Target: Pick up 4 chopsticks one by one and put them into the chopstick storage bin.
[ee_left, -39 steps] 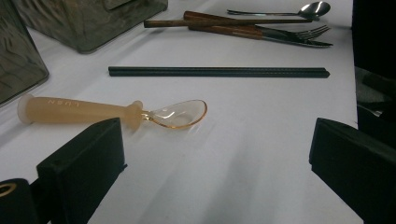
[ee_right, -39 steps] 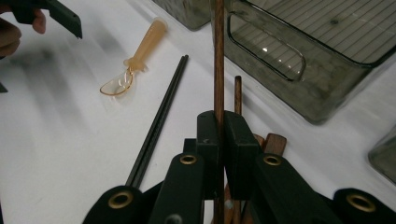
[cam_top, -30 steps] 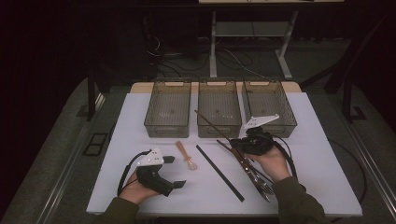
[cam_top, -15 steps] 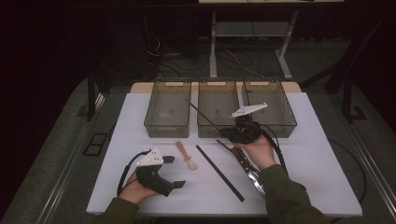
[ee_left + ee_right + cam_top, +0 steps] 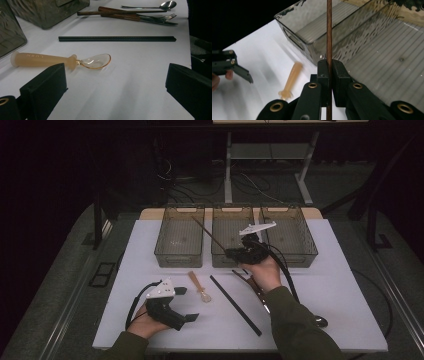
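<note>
Meanwhile, right gripper (image 5: 235, 253) raised over middle bin (image 5: 235, 260).

right gripper (image 5: 231, 253) moved left, wooden chopstick (image 5: 209, 232) lifted higher

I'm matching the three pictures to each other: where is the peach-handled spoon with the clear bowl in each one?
High view: the spoon lies centre-left, below the bins.
Left gripper view: left of centre, just above the left jaw.
Right gripper view: lower left, blurred.
Shared landmark: the white table.
</note>
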